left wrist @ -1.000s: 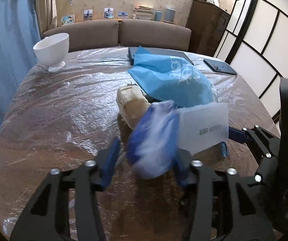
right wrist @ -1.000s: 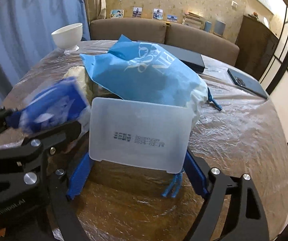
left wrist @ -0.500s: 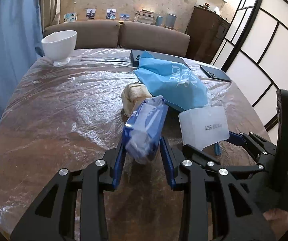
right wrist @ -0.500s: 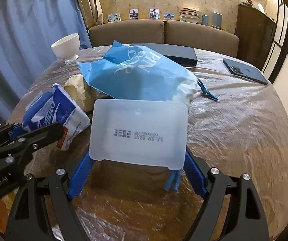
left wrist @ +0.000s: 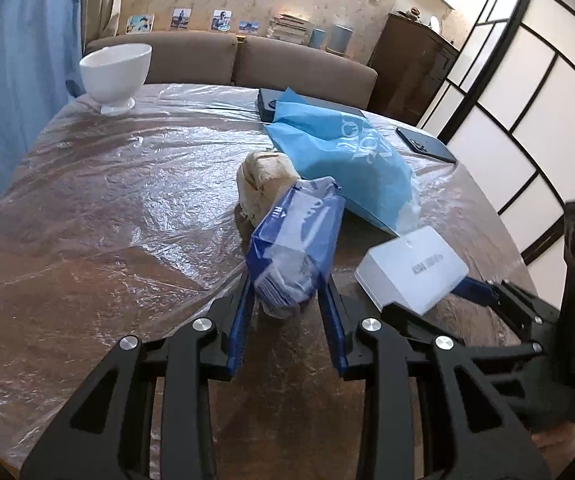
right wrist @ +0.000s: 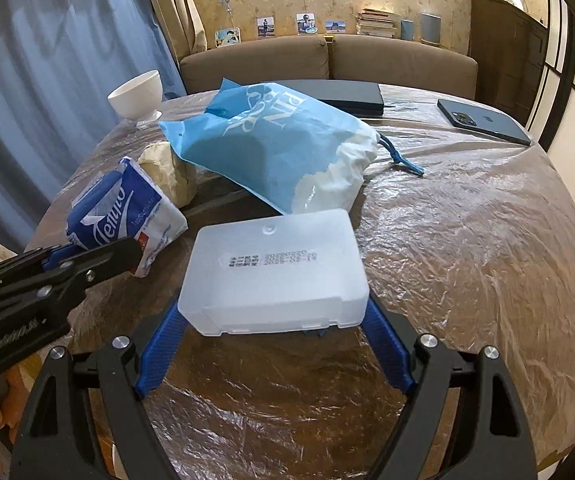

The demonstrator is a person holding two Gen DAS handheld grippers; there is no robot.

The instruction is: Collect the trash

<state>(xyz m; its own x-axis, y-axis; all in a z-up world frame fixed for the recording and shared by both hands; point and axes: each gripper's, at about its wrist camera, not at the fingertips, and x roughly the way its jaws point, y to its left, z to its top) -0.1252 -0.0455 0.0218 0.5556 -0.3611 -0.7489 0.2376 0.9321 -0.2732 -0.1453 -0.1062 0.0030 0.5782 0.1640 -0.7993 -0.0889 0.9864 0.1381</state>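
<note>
My left gripper is shut on a blue-and-white tissue packet, held just above the table; the packet also shows at the left of the right wrist view. My right gripper is shut on a translucent white plastic box, its blue fingers pressing on the box's two sides. In the left wrist view the box hangs at the right. A crumpled beige paper ball and a blue drawstring bag lie on the table beyond both grippers.
The round table is covered with clear plastic film. A white bowl stands at its far left. A black flat case and a dark phone lie at the far right. A brown sofa sits behind.
The tissue packet, blurred a second ago, now sits still between the left fingers. The right gripper has drawn back from the blue bag, and the plastic box has tipped flatter.
</note>
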